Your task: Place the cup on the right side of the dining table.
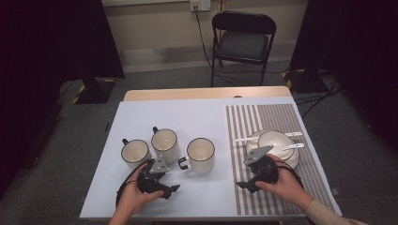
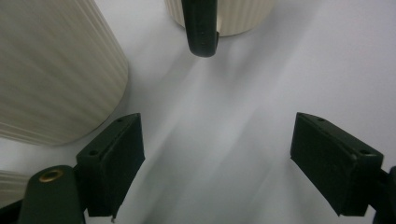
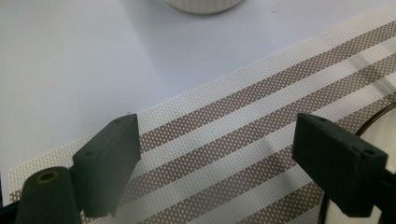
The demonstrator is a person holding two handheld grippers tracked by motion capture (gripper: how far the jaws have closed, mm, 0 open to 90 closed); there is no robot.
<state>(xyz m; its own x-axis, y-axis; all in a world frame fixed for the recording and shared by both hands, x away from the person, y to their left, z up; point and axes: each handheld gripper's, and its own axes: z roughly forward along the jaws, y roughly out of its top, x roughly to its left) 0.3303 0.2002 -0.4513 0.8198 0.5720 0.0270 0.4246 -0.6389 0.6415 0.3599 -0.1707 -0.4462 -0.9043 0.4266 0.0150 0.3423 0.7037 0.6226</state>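
Note:
Three cream ribbed mugs with dark rims stand in a row on the pale table cover: left mug (image 1: pixel 135 152), middle mug (image 1: pixel 165 144), right mug (image 1: pixel 201 155). My left gripper (image 1: pixel 167 181) sits just in front of them, open (image 2: pixel 217 163), nothing between its jaws. The right mug's dark handle (image 2: pixel 201 29) lies straight ahead of it, and the middle mug (image 2: pixel 51 70) is close on its left. My right gripper (image 1: pixel 244 174) hovers over the striped placemat (image 3: pixel 224 126), open (image 3: pixel 217 168) and holding nothing.
A white bowl (image 1: pixel 275 141) rests on a plate (image 1: pixel 293 159) on the placemat (image 1: pixel 263 122), with white spoons (image 1: pixel 295 146) beside it. The plate's dark rim (image 3: pixel 379 117) is near my right jaw. A folding chair (image 1: pixel 242 40) stands beyond the table.

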